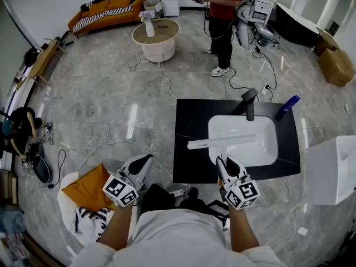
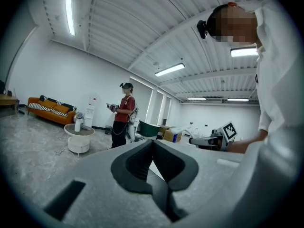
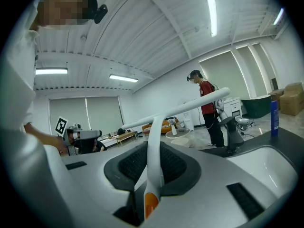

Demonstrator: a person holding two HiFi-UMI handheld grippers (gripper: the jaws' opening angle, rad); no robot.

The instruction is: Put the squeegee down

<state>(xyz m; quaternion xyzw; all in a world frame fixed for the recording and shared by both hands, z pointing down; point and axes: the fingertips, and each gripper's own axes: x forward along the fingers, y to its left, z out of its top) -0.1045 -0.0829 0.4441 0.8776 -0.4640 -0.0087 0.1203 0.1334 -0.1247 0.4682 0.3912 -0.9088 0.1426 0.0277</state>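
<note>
right hand-held gripper [image 1: 225, 161]: lower centre of head view, jaws clamped on the squeegee [image 1: 222, 142] handle | squeegee: white blade lies crosswise over the white sink [image 1: 268, 149] in the black tabletop [image 1: 189, 163] | left hand-held gripper [image 1: 146, 159]: lower left, over the floor, jaws together, nothing between

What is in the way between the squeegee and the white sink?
Nothing visible. The right gripper holds the squeegee over the bare sink; the faucet stands behind it, out of the way.
</note>
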